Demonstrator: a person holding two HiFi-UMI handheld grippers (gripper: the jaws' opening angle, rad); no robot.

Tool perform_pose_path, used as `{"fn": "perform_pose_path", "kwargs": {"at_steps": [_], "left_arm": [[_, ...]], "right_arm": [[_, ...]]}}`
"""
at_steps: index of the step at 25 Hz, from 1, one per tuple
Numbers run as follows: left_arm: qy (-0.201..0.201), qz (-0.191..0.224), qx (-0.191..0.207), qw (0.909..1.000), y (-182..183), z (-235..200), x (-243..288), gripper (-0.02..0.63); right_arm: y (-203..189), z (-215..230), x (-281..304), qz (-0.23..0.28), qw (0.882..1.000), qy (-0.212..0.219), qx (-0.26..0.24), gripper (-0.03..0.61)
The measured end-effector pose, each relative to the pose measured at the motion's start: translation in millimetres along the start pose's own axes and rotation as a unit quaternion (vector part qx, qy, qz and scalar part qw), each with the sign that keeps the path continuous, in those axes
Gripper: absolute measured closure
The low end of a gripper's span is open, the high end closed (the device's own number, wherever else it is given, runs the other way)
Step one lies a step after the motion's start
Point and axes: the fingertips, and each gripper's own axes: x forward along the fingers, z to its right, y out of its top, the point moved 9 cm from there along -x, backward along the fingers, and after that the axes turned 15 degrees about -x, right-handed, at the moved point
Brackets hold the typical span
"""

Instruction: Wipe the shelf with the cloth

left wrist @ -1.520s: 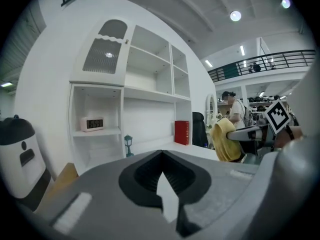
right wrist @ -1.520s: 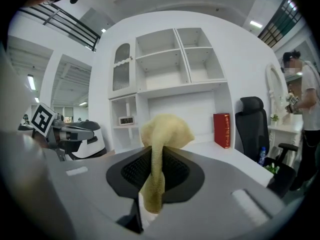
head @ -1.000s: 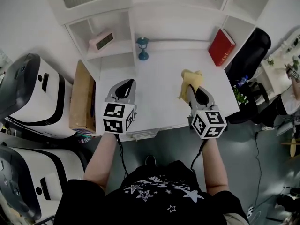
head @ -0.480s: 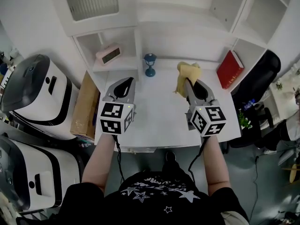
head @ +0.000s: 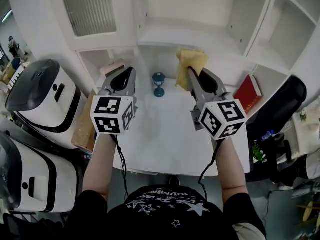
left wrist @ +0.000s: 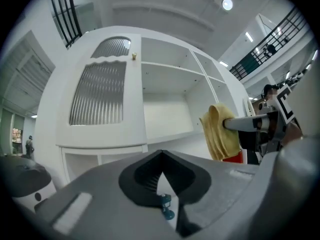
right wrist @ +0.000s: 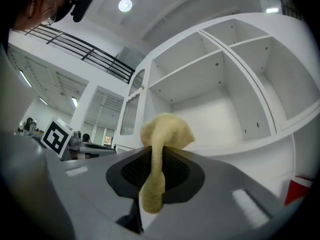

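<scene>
Yellow cloth (head: 190, 65) hangs pinched in the closed jaws of the right gripper (head: 194, 78), bunched above the tips and trailing down between them in the right gripper view (right wrist: 159, 154). It is held in the air in front of the white shelf (head: 200, 38) of the wall unit, level with the front edge of the board over the desk's back edge; whether it touches that board cannot be told. The left gripper (head: 125, 75) is held beside it, well apart, with its jaws closed tip to tip on nothing; in its own view the cloth (left wrist: 220, 133) shows off to the right. On the white desk (head: 165, 139) below, a small blue lantern ornament (head: 158, 84) stands near the back edge between the two grippers, and a red book (head: 249, 94) leans at the back right corner. A cardboard box (head: 84, 123) stands against the desk's left edge, beside two large white machines (head: 42, 101).
</scene>
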Motion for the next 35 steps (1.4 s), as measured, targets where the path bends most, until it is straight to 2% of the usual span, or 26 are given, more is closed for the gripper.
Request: {"fn": "perform_pose_path", "kwargs": {"at_steps": [4,9,13,17,24,28,35], "left_arm": [[0.026,0.021,0.023,0.9992,32.0,9.5,12.3,0.614],[0.059,0.034,0.047,0.9966,66.2,17.7,31.7,0.614],[0.086,0.055,0.052,0.9934,87.1,15.7,39.9,0.614],[0.099,0.089,0.053,0.9897,103.8,5.0,42.5,0.614],[0.096,0.146,0.076,0.9816,132.1,-18.1,54.2,0.614],[0.102,0.163,0.072,0.9786,142.4,-35.7,60.0,0.614],[0.095,0.178,0.082,0.9760,156.2,-51.3,64.7,0.614]], "right_arm": [[36.8,23.4,20.3,0.037,0.999,0.023,0.000,0.505],[77.3,50.2,48.9,0.072,0.995,0.048,-0.047,0.505],[94.4,66.4,77.8,0.079,0.992,0.056,-0.077,0.505],[107.1,78.7,117.2,0.086,0.990,0.039,-0.109,0.505],[125.0,82.3,198.6,0.085,0.988,0.023,-0.126,0.505],[129.6,91.0,248.6,0.079,0.987,-0.010,-0.138,0.505],[138.0,106.9,307.4,0.077,0.985,-0.043,-0.147,0.505]]}}
